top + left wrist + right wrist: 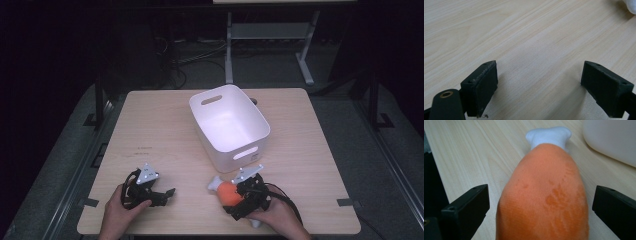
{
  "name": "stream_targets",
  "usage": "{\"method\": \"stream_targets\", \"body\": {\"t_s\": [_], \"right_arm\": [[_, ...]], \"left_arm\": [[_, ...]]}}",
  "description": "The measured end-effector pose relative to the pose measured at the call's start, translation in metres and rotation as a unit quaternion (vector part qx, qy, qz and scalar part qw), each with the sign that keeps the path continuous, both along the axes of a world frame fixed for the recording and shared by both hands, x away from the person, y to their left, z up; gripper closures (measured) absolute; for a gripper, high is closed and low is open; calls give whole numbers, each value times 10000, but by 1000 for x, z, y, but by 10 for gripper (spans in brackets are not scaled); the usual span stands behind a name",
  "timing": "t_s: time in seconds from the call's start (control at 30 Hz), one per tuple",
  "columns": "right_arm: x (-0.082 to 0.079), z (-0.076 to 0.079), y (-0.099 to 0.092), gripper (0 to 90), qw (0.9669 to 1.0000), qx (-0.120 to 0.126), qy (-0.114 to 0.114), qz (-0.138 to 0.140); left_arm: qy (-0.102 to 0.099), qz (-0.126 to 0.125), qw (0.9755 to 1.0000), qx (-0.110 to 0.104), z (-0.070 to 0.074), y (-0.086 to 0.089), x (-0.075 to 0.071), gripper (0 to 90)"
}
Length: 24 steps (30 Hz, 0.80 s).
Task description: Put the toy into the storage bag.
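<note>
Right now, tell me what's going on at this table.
A person holds a gripper in each hand at a wooden table. The right gripper has its jaws open on either side of an orange plush drumstick lying in front of the white bin; the pads are not yet pressing on it. The left gripper rests open over bare tabletop with nothing between its jaws.

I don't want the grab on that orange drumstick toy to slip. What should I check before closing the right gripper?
1. Right gripper jaws open: ok.
2. Orange drumstick toy between the jaws: ok, with a gap on each side.
3. Toy lying on the wooden table: ok.
4. White bin upright and empty: ok.
5. Left gripper open and apart from the toy: ok.
6. How far along the toy the jaws sit: cannot tell.
</note>
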State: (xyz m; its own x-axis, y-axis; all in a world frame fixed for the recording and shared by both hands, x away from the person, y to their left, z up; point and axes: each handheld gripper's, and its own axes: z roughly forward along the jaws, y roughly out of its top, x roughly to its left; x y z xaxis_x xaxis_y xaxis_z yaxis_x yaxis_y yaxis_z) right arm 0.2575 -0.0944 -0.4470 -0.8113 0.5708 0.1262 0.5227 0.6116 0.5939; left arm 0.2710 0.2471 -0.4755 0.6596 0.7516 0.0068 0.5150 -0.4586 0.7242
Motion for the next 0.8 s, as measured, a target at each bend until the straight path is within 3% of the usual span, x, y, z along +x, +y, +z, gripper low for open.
{"method": "stream_targets", "body": {"t_s": [0.5,0.8], "right_arm": [[-1,-10,5,9,9996,-284,-8,64],[-1,-13,6,71,9991,-419,-39,96]], "left_arm": [[-2,-3,10000,2,0,0,0,130],[0,2,10000,-5,0,0,0,130]]}}
